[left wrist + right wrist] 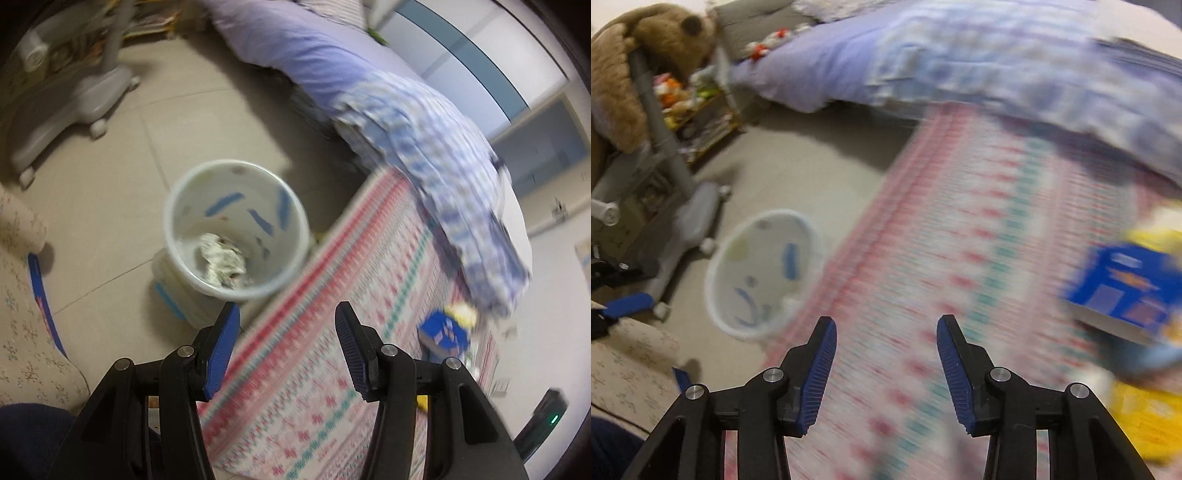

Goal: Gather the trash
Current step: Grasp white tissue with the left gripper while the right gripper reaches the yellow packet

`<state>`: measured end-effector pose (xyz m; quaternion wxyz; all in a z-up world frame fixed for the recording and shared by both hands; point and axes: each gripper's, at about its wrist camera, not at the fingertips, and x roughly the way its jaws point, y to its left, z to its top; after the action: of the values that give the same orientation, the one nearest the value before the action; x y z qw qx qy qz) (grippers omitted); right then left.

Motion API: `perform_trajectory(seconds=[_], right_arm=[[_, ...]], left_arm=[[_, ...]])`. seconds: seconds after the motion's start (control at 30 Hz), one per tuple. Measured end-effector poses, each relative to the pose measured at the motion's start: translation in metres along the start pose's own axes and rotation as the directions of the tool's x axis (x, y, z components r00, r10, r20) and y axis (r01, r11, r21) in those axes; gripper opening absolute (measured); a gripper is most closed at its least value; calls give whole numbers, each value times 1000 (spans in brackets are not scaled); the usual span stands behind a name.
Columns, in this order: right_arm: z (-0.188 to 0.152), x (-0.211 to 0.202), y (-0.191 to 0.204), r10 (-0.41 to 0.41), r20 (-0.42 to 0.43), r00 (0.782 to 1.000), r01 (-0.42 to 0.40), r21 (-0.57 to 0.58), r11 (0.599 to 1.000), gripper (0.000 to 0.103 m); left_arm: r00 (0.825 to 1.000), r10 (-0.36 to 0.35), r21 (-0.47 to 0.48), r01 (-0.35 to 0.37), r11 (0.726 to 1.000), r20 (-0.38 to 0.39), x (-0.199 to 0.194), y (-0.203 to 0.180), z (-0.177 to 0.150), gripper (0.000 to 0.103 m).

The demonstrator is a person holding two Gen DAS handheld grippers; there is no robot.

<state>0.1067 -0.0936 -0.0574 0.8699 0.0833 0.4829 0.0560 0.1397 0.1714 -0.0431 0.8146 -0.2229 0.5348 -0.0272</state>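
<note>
A white bin with blue marks (236, 229) stands on the tiled floor beside a patterned pink mat (332, 369); crumpled paper (221, 264) lies at its bottom. My left gripper (286, 321) hangs open and empty just in front of the bin, over the mat's edge. A blue and yellow package (448, 326) lies on the mat to the right. In the right wrist view the bin (762, 273) is at the left and the blue package (1126, 291) with a yellow wrapper (1148, 417) at the far right. My right gripper (886, 334) is open and empty above the mat (960, 258).
A bed with a lilac and checked quilt (369, 92) borders the mat at the back. A grey wheeled stand (74, 103) and a brown plush bear (646, 66) are at the left. A floral cushioned seat (26, 332) is at the near left. Everything is motion-blurred.
</note>
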Motion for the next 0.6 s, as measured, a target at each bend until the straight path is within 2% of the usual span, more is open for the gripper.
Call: perform_trajectory(seconds=[0.1, 0.17, 0.23, 0.3, 0.5, 0.6], right_arm=[[-12, -34, -43, -55, 15, 998, 54, 50, 997, 51], [-18, -57, -74, -66, 49, 997, 59, 120, 991, 57], [-25, -73, -101, -60, 87, 994, 42, 195, 980, 66], [-36, -80, -128, -72, 108, 991, 42, 259, 965, 67], [-61, -69, -179, -44, 27, 999, 29, 403, 915, 67], [-68, -65, -198, -63, -14, 998, 63, 460, 886, 67]], left_arm=[[1000, -13, 96, 16, 995, -28, 6, -38, -24, 57], [998, -24, 175, 34, 984, -57, 15, -65, -40, 57], [995, -37, 264, 61, 963, -95, 25, -93, -59, 57], [992, -36, 338, 77, 938, -124, 39, -118, -76, 57], [978, -34, 442, 124, 888, -207, 85, -179, -112, 57], [974, -3, 491, 117, 863, -227, 110, -205, -123, 57]])
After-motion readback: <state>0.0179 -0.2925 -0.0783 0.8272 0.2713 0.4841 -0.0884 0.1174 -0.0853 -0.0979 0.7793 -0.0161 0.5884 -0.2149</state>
